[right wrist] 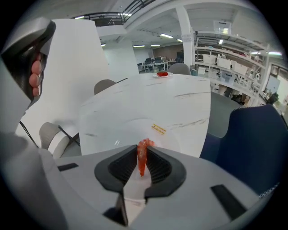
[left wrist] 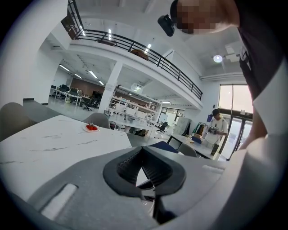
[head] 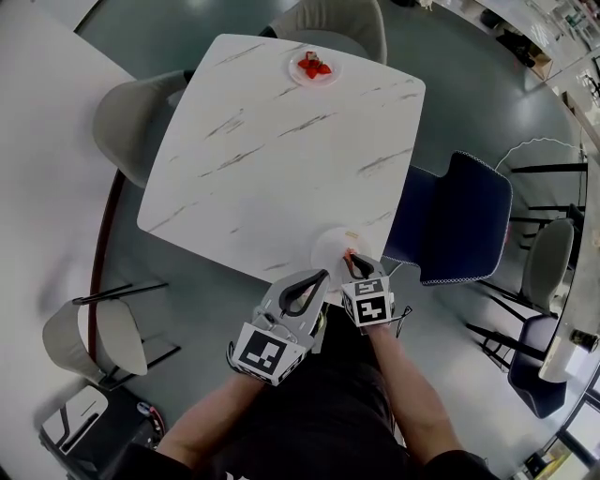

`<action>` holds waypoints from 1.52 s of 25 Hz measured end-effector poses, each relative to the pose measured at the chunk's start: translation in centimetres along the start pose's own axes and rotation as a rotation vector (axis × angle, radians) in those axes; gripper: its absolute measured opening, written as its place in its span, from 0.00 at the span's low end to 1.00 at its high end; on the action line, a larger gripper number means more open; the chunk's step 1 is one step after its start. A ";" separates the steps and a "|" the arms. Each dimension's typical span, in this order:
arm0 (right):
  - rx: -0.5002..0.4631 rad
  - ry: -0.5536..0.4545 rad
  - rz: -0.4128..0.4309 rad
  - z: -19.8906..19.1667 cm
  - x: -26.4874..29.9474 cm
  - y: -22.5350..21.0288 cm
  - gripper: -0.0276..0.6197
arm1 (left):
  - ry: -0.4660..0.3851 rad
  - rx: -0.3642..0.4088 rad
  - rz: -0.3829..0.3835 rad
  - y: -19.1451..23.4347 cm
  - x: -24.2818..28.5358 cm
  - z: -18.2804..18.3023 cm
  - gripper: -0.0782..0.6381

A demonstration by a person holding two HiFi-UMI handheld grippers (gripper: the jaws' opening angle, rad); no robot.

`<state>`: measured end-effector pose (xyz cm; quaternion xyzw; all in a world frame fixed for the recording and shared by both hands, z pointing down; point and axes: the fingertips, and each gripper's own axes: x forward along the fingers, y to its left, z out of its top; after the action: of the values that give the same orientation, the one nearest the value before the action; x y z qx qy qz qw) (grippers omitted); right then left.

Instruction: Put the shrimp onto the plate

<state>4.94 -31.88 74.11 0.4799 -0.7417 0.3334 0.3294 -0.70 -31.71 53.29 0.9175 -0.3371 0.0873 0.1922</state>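
An orange shrimp [right wrist: 142, 158] stands upright, pinched between the pads of my right gripper [right wrist: 142, 152], which is shut on it. In the head view that gripper [head: 351, 260] hangs over the near rim of a pale round plate [head: 330, 246] by the front edge of the white marble table [head: 272, 150]. Seen from the right gripper view, the plate [right wrist: 130, 128] lies just beyond the jaws and carries a small yellow sticker [right wrist: 158, 129]. My left gripper [head: 320, 278] is just left of it, off the table's edge, shut and holding nothing [left wrist: 142, 152].
A second plate with red pieces [head: 313, 67] sits at the table's far edge. A blue chair [head: 464, 220] stands at the right, a grey chair [head: 127, 117] at the left, another grey one [head: 337, 23] at the far side.
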 end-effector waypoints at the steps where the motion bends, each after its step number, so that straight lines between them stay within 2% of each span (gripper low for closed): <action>1: -0.007 0.011 -0.003 0.0 0.2 -0.1 0.15 | -0.001 -0.006 0.000 0.1 0.1 0.0 0.12; 9: -0.079 0.101 -0.015 -0.1 1.1 0.2 0.15 | -0.005 0.018 0.000 0.3 0.5 0.2 0.12; 12: -0.067 0.126 0.017 0.0 1.3 0.5 0.16 | -0.006 0.016 0.011 0.8 0.5 0.4 0.12; 15: -0.042 0.137 0.055 0.3 1.0 0.9 0.22 | -0.015 0.014 0.024 1.0 0.3 0.7 0.12; 19: -0.059 0.118 0.043 1.2 -0.7 0.6 0.22 | -0.001 0.016 0.040 0.9 0.2 0.8 0.12; 26: -0.079 -0.056 0.166 5.7 -6.7 2.7 0.21 | 0.031 -0.003 0.075 0.1 0.0 1.5 0.12; 30: -0.094 -0.227 0.177 10.7 -11.4 3.2 0.08 | 0.008 0.009 0.071 -1.1 -0.2 3.5 0.12; 38: -0.078 -0.443 0.226 17.1 -19.0 4.5 0.05 | -0.065 0.027 0.052 -4.3 -0.4 9.0 0.12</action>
<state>4.00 -34.99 48.31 0.4423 -0.8570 0.2257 0.1378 2.13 -32.18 43.74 0.9133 -0.3657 0.0667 0.1664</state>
